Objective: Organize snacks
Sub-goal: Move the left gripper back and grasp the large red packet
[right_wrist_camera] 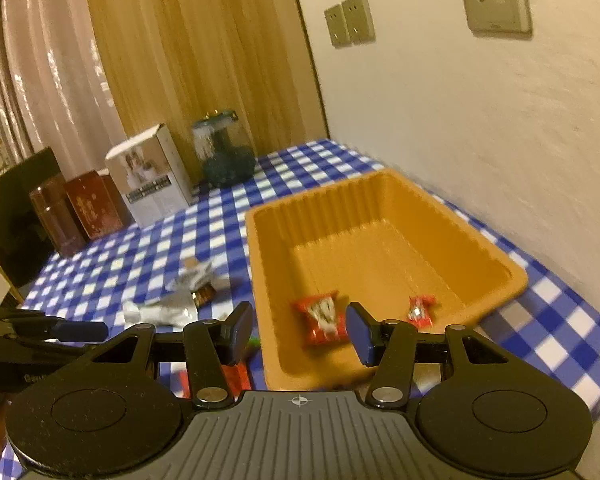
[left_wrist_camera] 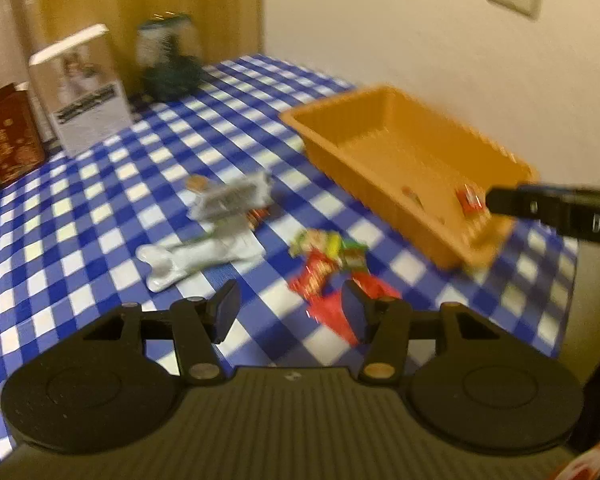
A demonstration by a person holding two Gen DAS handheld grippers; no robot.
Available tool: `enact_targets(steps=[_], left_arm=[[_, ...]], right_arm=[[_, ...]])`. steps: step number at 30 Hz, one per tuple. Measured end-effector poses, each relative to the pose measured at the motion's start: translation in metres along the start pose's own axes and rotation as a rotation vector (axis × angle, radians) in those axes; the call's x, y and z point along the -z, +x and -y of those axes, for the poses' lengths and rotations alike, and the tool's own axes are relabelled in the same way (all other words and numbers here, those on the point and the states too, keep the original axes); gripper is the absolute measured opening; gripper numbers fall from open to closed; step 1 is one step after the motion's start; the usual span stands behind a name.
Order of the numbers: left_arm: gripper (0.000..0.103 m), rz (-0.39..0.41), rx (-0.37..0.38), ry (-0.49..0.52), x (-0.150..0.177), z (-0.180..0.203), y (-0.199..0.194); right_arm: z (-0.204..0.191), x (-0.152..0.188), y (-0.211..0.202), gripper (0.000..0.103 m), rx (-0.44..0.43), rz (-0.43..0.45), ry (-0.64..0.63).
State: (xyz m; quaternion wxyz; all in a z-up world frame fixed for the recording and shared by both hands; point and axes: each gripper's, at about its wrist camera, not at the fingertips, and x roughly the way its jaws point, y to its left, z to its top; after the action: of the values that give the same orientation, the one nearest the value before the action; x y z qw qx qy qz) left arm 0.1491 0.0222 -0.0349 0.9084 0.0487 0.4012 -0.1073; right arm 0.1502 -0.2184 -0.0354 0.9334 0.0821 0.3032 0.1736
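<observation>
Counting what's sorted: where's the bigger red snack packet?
In the right wrist view, the bigger red packet lies inside the orange basket, near its front wall, left of a smaller red packet.

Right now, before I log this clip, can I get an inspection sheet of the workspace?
Surface: table under a blue-and-white checked cloth.
Job's things: orange tray holds two red snack packets; silver packets and a red-and-green pile of wrappers lie on the cloth beside it.
Clutter: white box, glass jar, dark red boxes at the far edge.
Grippers: left gripper open, empty, above the red wrappers; right gripper open, empty, at the tray's near end.
Cables: nothing seen.
Surroundings: white wall with sockets, wood panel, curtain.
</observation>
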Motion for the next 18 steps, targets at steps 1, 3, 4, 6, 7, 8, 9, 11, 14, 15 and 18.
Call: enact_targets(steps=[1, 3, 4, 6, 7, 8, 9, 11, 14, 15, 18], left_arm=[[0.052, -0.009, 0.012, 0.026, 0.004, 0.002, 0.002], [0.052, -0.022, 0.039, 0.077, 0.010, 0.007, 0.005], [0.052, -0.028, 0.050, 0.100, 0.013, 0.009, 0.007], [0.052, -0.036, 0.066, 0.144, 0.016, 0.012, 0.012], [0.052, -0.037, 0.073, 0.161, 0.017, 0.013, 0.014], [0.052, -0.037, 0.084, 0.176, 0.018, 0.014, 0.017], [0.052, -0.037, 0.096, 0.187, 0.018, 0.016, 0.019], [0.052, -0.038, 0.120, 0.222, 0.015, 0.019, 0.026], [0.052, -0.042, 0.153, 0.272, 0.011, 0.023, 0.038], [0.051, -0.042, 0.158, 0.290, 0.008, 0.025, 0.042], [0.051, -0.050, 0.188, 0.334, 0.003, 0.031, 0.052]], right_arm=[[0.000, 0.003, -0.001, 0.052, 0.003, -0.010, 0.003], [-0.001, 0.010, -0.004, 0.052, 0.000, -0.033, 0.001], [-0.003, 0.013, -0.005, 0.052, -0.002, -0.046, -0.006], [-0.007, 0.019, -0.007, 0.052, -0.013, -0.064, -0.027], [-0.010, 0.022, -0.007, 0.052, -0.015, -0.072, -0.043], [-0.013, 0.024, -0.005, 0.052, -0.012, -0.083, -0.059], [-0.015, 0.027, -0.004, 0.052, -0.009, -0.096, -0.069], [-0.014, 0.030, -0.001, 0.052, -0.003, -0.115, -0.064], [-0.010, 0.031, 0.005, 0.052, 0.010, -0.137, -0.043], [-0.008, 0.032, 0.005, 0.052, 0.015, -0.141, -0.038], [-0.005, 0.033, 0.005, 0.052, 0.020, -0.144, -0.039]])
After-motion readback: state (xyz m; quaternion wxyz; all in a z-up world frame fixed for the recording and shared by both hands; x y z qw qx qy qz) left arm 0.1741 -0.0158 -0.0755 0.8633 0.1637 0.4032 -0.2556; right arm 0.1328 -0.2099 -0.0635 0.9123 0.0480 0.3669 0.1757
